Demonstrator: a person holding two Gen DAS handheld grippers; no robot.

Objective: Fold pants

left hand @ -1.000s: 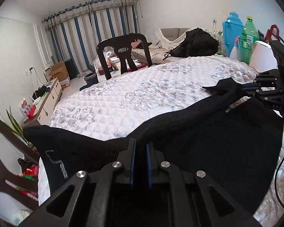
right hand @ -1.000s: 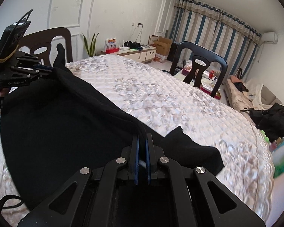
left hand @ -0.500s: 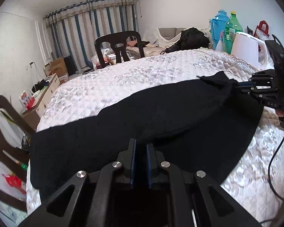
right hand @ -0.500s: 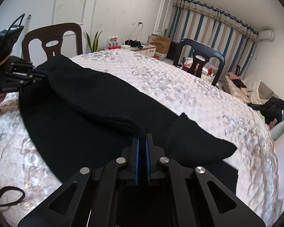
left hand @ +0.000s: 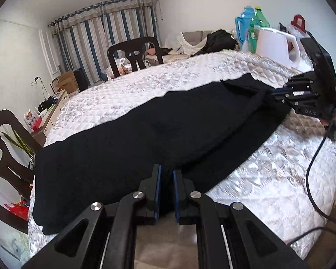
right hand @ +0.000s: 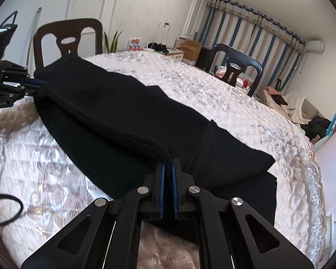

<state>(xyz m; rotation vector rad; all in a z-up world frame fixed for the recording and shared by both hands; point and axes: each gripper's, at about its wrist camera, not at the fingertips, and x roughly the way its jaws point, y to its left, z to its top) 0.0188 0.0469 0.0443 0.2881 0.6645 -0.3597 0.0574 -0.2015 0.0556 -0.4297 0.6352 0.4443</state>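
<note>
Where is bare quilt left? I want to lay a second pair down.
Bare quilted cover lies beyond the black pants, toward the black chair, and a narrower patch in front of them, crossed by a cable. The bottles crowd one corner.

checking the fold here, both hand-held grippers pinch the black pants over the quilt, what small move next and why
Probably lower both a little and let go: the left hand-held gripper and right hand-held gripper grip the black pants, whose top layer already lies across the lower.
</note>
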